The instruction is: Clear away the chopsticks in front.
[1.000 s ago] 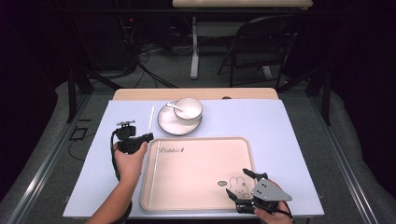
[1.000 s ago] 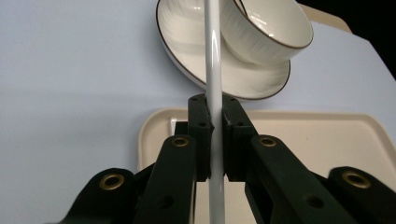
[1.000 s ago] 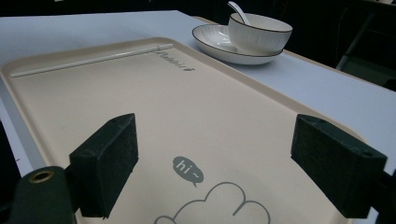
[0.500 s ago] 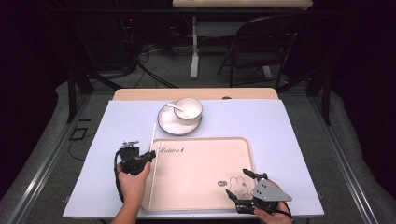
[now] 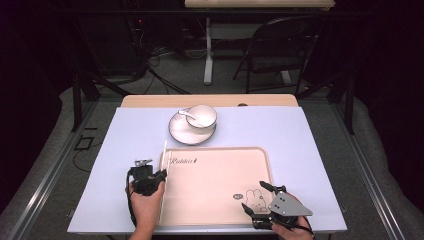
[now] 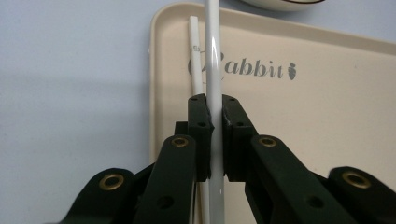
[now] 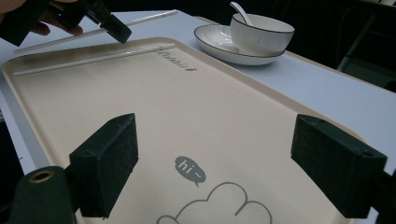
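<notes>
My left gripper (image 5: 161,174) (image 6: 214,112) is shut on a white chopstick (image 5: 165,150) (image 6: 213,46), held lengthwise just above the left edge of the beige tray (image 5: 215,175) (image 6: 303,130). A second white chopstick (image 6: 194,56) (image 7: 93,58) lies flat in the tray along that same edge, right beside the held one. In the right gripper view, the left gripper (image 7: 112,25) and its chopstick (image 7: 140,21) hover slightly above the tray rim. My right gripper (image 5: 254,196) (image 7: 217,158) stands open over the tray's near right corner, above the rabbit drawing, nothing between its pads.
Behind the tray, a white bowl (image 5: 201,116) (image 7: 261,30) with a spoon (image 5: 185,114) sits on a saucer (image 5: 192,132) (image 7: 219,39). The pale blue mat (image 5: 300,140) has free room to the left and right of the tray.
My left hand has drawn back toward the near side and sunk lower, carrying the chopstick from the mat's left to the tray's left edge. The right gripper has stayed still.
</notes>
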A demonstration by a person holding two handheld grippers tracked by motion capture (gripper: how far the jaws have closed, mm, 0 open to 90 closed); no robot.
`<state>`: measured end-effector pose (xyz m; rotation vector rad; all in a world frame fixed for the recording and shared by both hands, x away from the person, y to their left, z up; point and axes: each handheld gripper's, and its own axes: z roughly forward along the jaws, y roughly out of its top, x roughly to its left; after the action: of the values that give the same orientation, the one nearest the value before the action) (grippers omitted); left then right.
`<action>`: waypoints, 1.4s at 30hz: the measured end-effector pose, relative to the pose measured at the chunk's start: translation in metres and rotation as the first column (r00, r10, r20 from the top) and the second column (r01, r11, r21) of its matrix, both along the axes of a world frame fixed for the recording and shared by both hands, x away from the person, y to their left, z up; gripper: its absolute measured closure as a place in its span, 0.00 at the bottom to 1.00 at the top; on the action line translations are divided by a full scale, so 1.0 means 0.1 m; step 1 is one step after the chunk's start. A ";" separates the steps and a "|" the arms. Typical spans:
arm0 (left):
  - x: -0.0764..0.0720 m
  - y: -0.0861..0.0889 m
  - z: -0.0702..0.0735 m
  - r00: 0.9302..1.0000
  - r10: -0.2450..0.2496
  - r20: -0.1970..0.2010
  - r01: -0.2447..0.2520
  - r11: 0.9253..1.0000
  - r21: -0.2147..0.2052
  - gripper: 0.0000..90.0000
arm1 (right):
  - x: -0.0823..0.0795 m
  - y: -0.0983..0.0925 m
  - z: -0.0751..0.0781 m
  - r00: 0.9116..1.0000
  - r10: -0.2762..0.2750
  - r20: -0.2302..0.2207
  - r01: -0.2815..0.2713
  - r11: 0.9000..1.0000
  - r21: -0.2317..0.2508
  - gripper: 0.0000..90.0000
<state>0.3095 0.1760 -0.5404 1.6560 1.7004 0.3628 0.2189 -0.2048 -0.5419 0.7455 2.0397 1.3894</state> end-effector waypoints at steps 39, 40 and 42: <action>-0.04 -0.02 -0.14 1.000 0.007 -0.024 -0.006 1.000 0.018 0.93 | 0.00 0.00 0.00 1.000 0.000 0.000 0.000 1.000 0.002 0.16; -0.04 -0.02 -0.14 1.000 0.007 -0.022 -0.006 1.000 0.020 0.93 | 0.00 0.00 0.00 1.000 0.001 0.000 -0.001 1.000 0.002 0.16; -0.04 -0.02 -0.14 1.000 0.007 -0.020 -0.006 1.000 0.023 0.93 | 0.00 0.00 0.00 1.000 0.002 0.001 -0.002 1.000 0.001 0.16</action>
<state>0.3050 0.1736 -0.5549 1.6764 1.7230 0.3708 0.2188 -0.2048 -0.5418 0.7438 2.0400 1.3913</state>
